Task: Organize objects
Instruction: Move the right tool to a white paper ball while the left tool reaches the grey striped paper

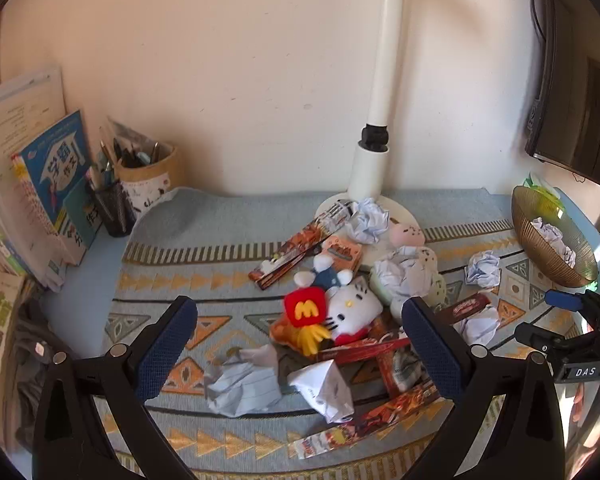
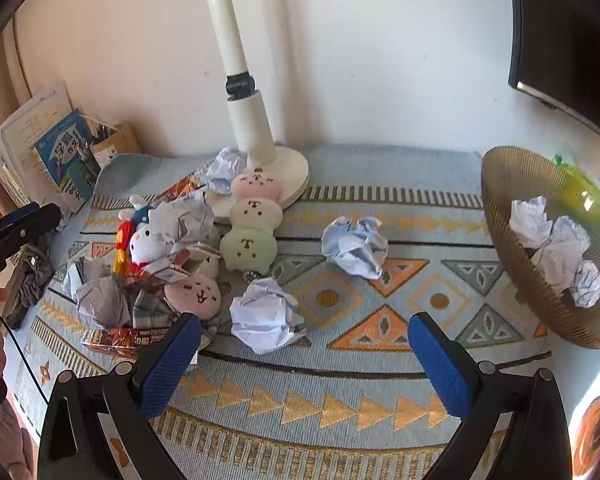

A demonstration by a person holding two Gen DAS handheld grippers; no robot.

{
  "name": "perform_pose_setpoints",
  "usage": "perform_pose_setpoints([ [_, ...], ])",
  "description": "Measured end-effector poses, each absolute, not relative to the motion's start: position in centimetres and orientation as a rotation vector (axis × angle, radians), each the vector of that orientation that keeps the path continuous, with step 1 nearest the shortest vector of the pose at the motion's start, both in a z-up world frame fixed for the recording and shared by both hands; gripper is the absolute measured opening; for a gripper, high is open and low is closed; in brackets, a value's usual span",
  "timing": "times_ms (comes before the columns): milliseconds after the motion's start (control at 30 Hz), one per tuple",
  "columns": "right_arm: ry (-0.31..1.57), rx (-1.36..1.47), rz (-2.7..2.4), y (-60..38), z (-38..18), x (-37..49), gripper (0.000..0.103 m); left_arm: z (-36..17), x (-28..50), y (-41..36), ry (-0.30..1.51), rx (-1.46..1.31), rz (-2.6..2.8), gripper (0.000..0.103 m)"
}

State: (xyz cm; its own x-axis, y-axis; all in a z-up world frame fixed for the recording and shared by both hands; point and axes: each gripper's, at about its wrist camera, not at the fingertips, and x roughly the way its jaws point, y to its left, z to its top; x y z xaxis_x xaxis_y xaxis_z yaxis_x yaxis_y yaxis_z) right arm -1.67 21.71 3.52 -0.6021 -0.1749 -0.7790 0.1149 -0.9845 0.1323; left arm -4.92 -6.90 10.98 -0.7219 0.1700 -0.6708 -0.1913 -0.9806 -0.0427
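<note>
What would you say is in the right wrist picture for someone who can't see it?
The open blue-padded right tongs hover over a patterned cloth near a crumpled paper ball. A gold bowl on the right holds more paper balls, and plush toys and snack wrappers pile up by a white lamp base.

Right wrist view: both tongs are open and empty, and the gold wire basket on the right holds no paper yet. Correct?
Not quite. The right wrist view shows the gold wire basket already holding several crumpled paper balls. The rest stands: the right tongs and left tongs are both open and empty.
</note>
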Motion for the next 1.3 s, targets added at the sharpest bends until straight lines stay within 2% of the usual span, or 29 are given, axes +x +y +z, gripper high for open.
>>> perform_pose_setpoints([
  [233, 0.008, 1.442, -2.634, 20.5, -0.6, -1.9, 0.103, 4.7, -3.8, -11.3, -0.019, -1.218, 2.707, 0.103],
  [367, 0.131, 1.5, -2.627, 20.3, -2.0, -1.8, 0.103, 2.9, -3.5, -12.0, -0.06, -1.224, 2.663, 0.103],
  [433, 0.127, 1.491, -2.612, 20.2, -2.4, -1.8, 0.103, 2.2, -3.8, -12.0, -0.072, -1.245, 2.644, 0.103],
  [633, 0.146, 1.445, -2.616, 19.6, -2.5, -2.8, 0.103, 0.5, -5.0, -11.9, -0.069, -1.31, 2.657, 0.103],
  [933, 0.164, 1.33, -2.616, 18.8, -2.7, -4.6, 0.103, -0.4, -6.2, -10.6, 0.067, -1.383, 2.724, 0.103],
  [1300, 0.161, 1.326, -2.615, 18.0, -2.9, -6.1, 0.103, -0.2, -5.9, -11.0, 0.042, -1.394, 2.745, 0.103],
])
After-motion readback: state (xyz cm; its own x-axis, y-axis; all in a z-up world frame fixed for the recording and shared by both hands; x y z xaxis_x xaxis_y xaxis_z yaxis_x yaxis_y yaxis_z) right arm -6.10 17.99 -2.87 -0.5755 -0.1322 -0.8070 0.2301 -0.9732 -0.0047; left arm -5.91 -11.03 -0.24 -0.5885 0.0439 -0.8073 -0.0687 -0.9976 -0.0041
